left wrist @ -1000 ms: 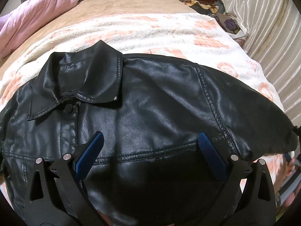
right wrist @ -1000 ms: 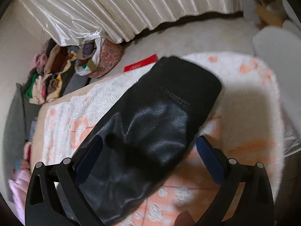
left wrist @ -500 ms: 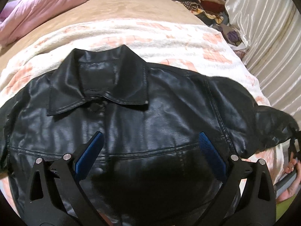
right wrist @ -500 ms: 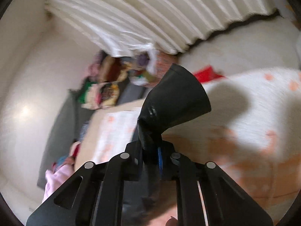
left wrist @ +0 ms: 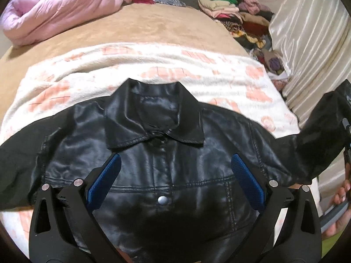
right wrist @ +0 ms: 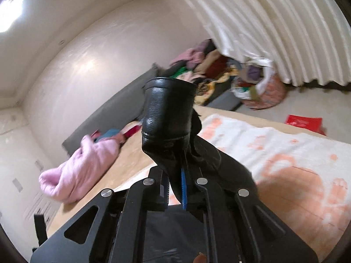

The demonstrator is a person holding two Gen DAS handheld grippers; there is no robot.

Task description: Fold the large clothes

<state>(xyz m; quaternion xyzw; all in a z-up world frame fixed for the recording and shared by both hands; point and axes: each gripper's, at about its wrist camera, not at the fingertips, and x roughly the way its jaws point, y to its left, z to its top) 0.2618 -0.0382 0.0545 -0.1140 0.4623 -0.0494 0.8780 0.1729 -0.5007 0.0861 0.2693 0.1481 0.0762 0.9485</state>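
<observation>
Our left claw (left wrist: 174, 182) hangs with its blue-padded fingers (left wrist: 104, 180) spread wide apart above the chest of the black faux-leather jacket (left wrist: 153, 153), nothing between them. The jacket lies front up on the white fleece blanket with orange patches (left wrist: 153, 65), collar away from us, a silver snap button (left wrist: 162, 200) showing between the fingers. Only this left wrist view gives us the whole garment: its left sleeve lies flat to the left, while its right sleeve (left wrist: 324, 135) is lifted off the bed at the far right edge, with a person's hand (left wrist: 340, 199) below it. Beyond the blanket we see the tan bedspread (left wrist: 142, 28), a pink puffy quilted coat (left wrist: 54, 8) at the upper left and a stack of folded clothes (left wrist: 232, 6) at the upper right, beside the pleated white curtain (left wrist: 311, 32).

The right wrist view shows us what the other cannot: our right claw (right wrist: 183, 188) pinched together on the sleeve, the cuff (right wrist: 169, 109) standing up past the fingertips. It alone shows the cream wall (right wrist: 87, 65), a red flat packet (right wrist: 303, 121) on the floor and a bulging bag of clothes (right wrist: 261, 89).
</observation>
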